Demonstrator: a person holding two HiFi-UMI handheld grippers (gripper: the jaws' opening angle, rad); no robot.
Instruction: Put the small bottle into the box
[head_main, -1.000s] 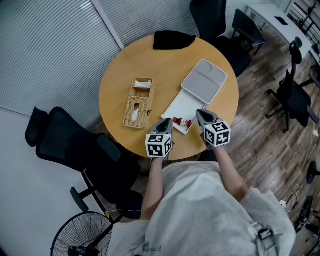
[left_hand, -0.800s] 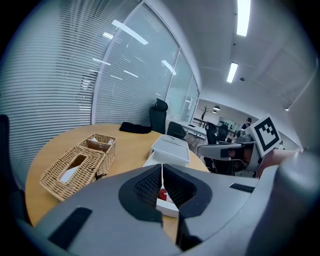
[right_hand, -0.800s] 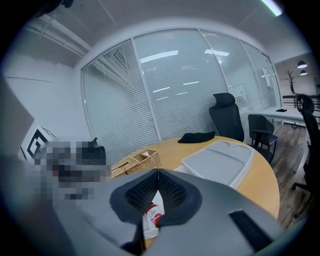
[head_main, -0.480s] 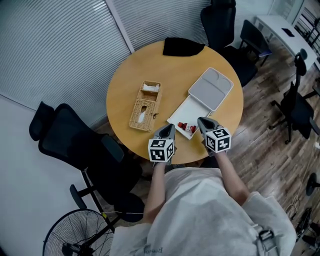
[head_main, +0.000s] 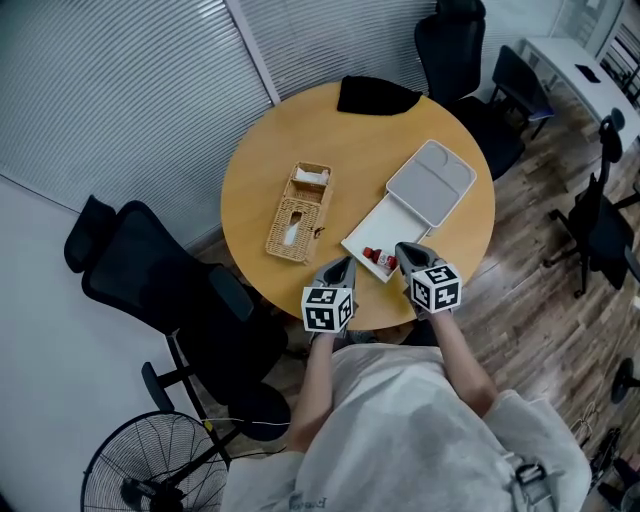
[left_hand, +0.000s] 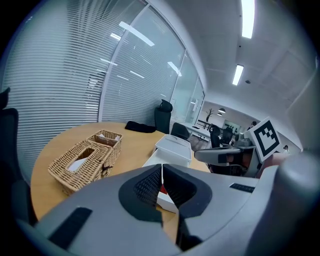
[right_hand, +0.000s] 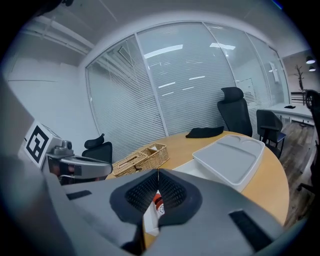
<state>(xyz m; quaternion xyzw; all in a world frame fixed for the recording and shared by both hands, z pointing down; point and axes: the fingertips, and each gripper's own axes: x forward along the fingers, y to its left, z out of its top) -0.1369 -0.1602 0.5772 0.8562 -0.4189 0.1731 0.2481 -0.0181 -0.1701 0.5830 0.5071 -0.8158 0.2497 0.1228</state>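
The small bottle (head_main: 378, 258), white with a red cap, lies inside the near end of the open white box (head_main: 372, 227). The box's grey-white lid (head_main: 432, 183) rests against its far side. My left gripper (head_main: 340, 264) hovers at the table's near edge, just left of the box, jaws shut and empty. To the right of the bottle my right gripper (head_main: 404, 250) is also shut and empty. Past the closed left gripper (left_hand: 162, 167) a red bit of the bottle (left_hand: 161, 189) shows. Beyond the closed right gripper (right_hand: 158, 172) are the bottle (right_hand: 158, 204) and the lid (right_hand: 231, 157).
A wicker tissue basket (head_main: 300, 212) sits on the left of the round wooden table (head_main: 270, 160). A black cloth (head_main: 378, 95) lies at the far edge. Black office chairs (head_main: 190, 300) stand to the left and behind the table, and a floor fan (head_main: 150, 470) is at lower left.
The head view has drifted, so the table sits further right in the picture. Both grippers stay shut by the box's near end, and the bottle still lies in the box.
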